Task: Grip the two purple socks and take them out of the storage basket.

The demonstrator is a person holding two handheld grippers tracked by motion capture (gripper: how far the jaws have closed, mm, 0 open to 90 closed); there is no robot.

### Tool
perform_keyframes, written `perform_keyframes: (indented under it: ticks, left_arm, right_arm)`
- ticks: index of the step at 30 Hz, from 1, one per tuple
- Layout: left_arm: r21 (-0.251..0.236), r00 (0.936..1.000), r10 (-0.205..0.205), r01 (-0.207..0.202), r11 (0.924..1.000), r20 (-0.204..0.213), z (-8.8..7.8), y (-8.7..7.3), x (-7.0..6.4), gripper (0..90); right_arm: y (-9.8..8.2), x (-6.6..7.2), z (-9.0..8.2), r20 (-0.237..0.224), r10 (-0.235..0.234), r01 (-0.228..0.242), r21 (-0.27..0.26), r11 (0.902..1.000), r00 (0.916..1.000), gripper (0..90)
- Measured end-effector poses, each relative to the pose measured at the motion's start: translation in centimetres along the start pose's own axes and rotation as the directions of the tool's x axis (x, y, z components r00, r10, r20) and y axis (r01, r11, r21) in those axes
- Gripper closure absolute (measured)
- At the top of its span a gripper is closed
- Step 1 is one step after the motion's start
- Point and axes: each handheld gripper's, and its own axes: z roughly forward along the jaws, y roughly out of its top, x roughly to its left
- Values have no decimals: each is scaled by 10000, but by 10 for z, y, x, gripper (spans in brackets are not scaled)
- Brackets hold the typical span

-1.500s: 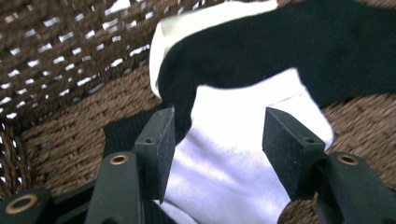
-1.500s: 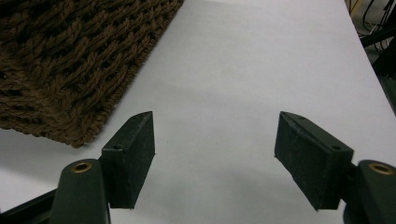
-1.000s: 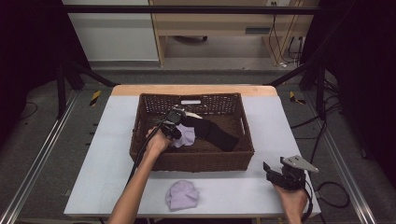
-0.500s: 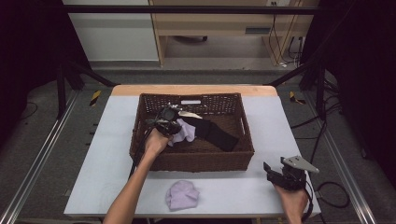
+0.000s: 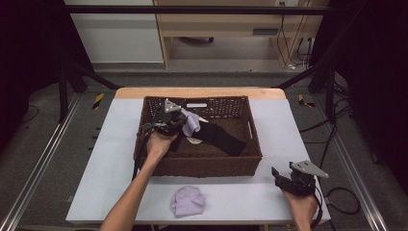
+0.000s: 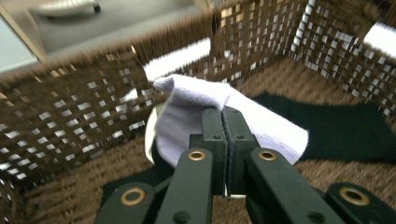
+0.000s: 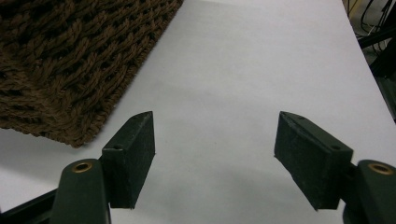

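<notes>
The left gripper (image 6: 223, 140) had just closed, its jaws clamped on a pale lilac cloth (image 6: 205, 109) lifted inside the brown woven wicker basket (image 5: 207, 166), toward the basket's 10 o'clock corner. A black cloth (image 5: 219, 137) lay on the basket floor at about 4 o'clock from the lilac one, possibly touching it, though the high view was too dim to tell. The right gripper (image 7: 215, 154) rested over the white table (image 7: 261, 70), jaws wide apart around nothing, the basket's corner at its 10 o'clock.
</notes>
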Motion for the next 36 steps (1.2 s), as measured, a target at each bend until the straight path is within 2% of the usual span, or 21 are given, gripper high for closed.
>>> perform_keyframes:
  ticks: [6,10,18,22,23,24,25,29,36]
  left_arm:
    - [-984,9995,302,-303,9947,-29,-19,5,-5,884]
    - [-1636,9992,367,-334,9860,173,-33,8,-11,884]
    - [-2718,9942,627,-368,9617,873,-73,11,-20,884]
    - [-3236,9913,776,-392,9454,1067,-98,9,-23,884]
    - [-3407,9900,839,-407,9393,1131,-109,8,-24,884]
    - [-3407,9900,839,-407,9393,1131,-109,8,-24,884]
    - [-3502,9893,915,-461,9355,1141,-116,7,-25,884]
    - [-3643,9859,1192,-689,9287,1174,-138,3,-28,884]
    - [-3835,9819,1426,-847,9196,1249,-160,-4,-33,884]
  right_arm:
    - [0,0,0,7,13,-13,2,10000,10000,291]
    - [0,0,0,17,-2,2,-2,10000,10000,291]
    - [0,0,0,38,-7,7,29,10000,10000,291]
    - [0,-1,0,38,9,-9,12,10000,10000,291]
    - [0,0,0,57,8,-8,47,10000,10000,291]
    - [0,0,0,57,8,-8,47,10000,10000,291]
    - [0,0,0,63,1,-2,52,10000,10000,291]
    - [0,0,0,78,16,-17,49,10000,10000,291]
    - [-1,0,0,103,8,-9,70,10000,9999,291]
